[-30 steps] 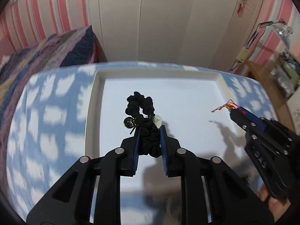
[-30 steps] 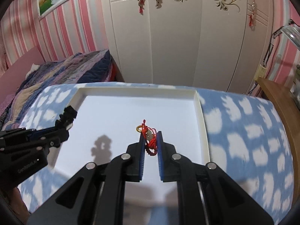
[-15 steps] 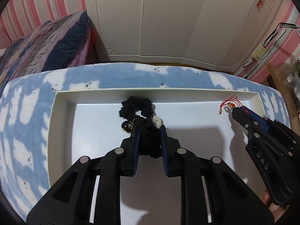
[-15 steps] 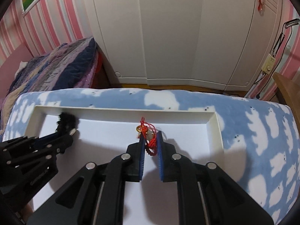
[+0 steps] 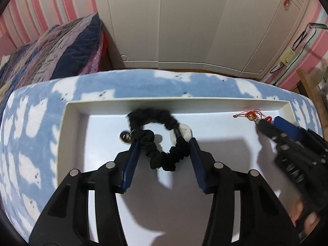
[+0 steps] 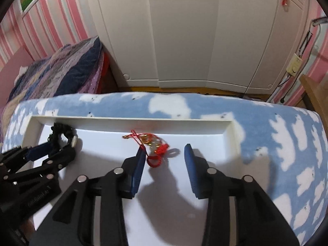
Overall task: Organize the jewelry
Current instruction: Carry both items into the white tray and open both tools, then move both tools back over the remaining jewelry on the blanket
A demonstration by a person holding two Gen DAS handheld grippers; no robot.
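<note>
A black scrunchie (image 5: 158,141) with a small metal bell and a pale round charm lies as an open loop on the floor of a white tray (image 5: 71,127), in the middle of the left wrist view, its far side against the tray's back wall. The left tool (image 5: 164,146) points down over it with its blue pads spread; its jaws have just been opening, and the scrunchie sits between them, brushing both pads without being squeezed. In the right wrist view a red cord charm (image 6: 152,146) with gold beads and a pale stone lies on the tray floor near the back wall, at mid-frame. The right tool (image 6: 164,154) stands over it, jaws likewise just opened and parted; the cord lies against the left pad (image 6: 139,164) and clear of the right one. Part of a hand (image 5: 307,223) shows at the lower right of the left wrist view.

The tray rests on a blue fleece cover with white bear shapes (image 6: 276,143). Beyond it, across the top of both views, stand white wardrobe doors (image 6: 184,30). Pink striped walls (image 6: 61,16) flank them. A purple and navy quilt (image 5: 57,51) fills the left edge, and a wall switch with cables (image 6: 294,66) hangs at the right.
</note>
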